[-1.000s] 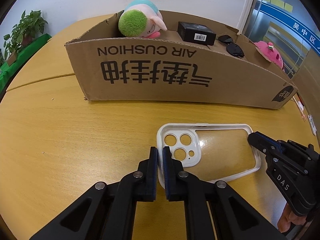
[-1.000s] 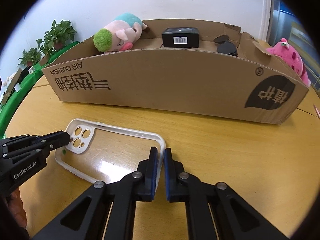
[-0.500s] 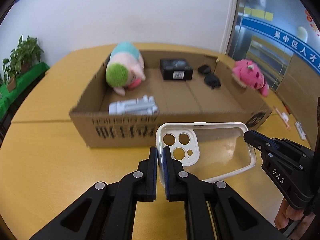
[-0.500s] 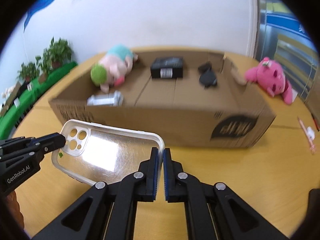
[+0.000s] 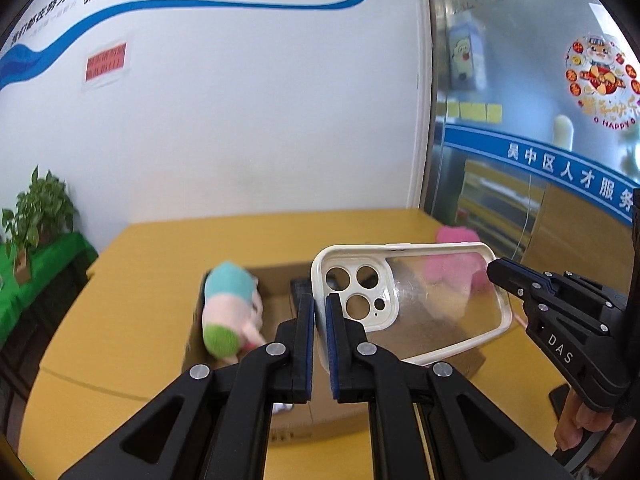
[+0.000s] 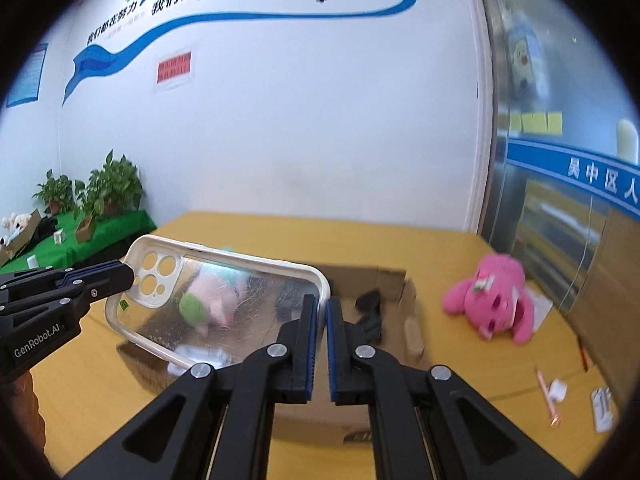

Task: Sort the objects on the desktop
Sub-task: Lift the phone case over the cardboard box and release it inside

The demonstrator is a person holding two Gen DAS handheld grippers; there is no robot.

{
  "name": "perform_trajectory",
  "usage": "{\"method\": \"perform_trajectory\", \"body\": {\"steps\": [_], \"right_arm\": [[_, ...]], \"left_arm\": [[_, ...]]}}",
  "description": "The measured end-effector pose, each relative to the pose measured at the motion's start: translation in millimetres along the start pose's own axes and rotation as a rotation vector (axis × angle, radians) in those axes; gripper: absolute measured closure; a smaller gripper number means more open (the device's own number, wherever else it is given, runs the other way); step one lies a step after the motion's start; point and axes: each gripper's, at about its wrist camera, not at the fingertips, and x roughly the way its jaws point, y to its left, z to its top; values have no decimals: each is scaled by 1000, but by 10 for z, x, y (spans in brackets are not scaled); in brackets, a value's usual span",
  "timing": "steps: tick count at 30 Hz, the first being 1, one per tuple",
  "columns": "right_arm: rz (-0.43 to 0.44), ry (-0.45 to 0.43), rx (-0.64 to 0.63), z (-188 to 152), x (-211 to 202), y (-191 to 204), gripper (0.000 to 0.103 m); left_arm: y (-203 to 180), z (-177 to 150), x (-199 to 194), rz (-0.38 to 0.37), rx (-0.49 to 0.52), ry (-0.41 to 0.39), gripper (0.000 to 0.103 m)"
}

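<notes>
Left wrist view: the left gripper (image 5: 320,312) is clamped on the camera-cutout end of the clear phone case (image 5: 416,300); the right gripper (image 5: 494,272) pinches the far end. The case hangs in the air above the cardboard box (image 5: 276,280), long axis running crosswise between the grippers.

Right wrist view: only here the pink plush (image 6: 496,300) shows clearly, lying outside the box.

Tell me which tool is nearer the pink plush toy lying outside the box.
Right. The right tool grips the phone case at the end toward the pink plush toy; the left tool clamps the camera-hole end, farther from the toy.
</notes>
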Motion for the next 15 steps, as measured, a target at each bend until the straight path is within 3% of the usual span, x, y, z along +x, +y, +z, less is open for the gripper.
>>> {"method": "perform_trajectory", "body": {"steps": [7, 11, 15], "right_arm": [[3, -45, -25, 666, 155, -111, 99], [13, 6, -12, 836, 492, -227, 99], [9, 87, 1, 782, 955, -332, 99]], "left_arm": [[105, 595, 316, -3, -27, 9, 98], [118, 731, 664, 7, -26, 60, 98], [150, 686, 1104, 8, -39, 152, 98]]}}
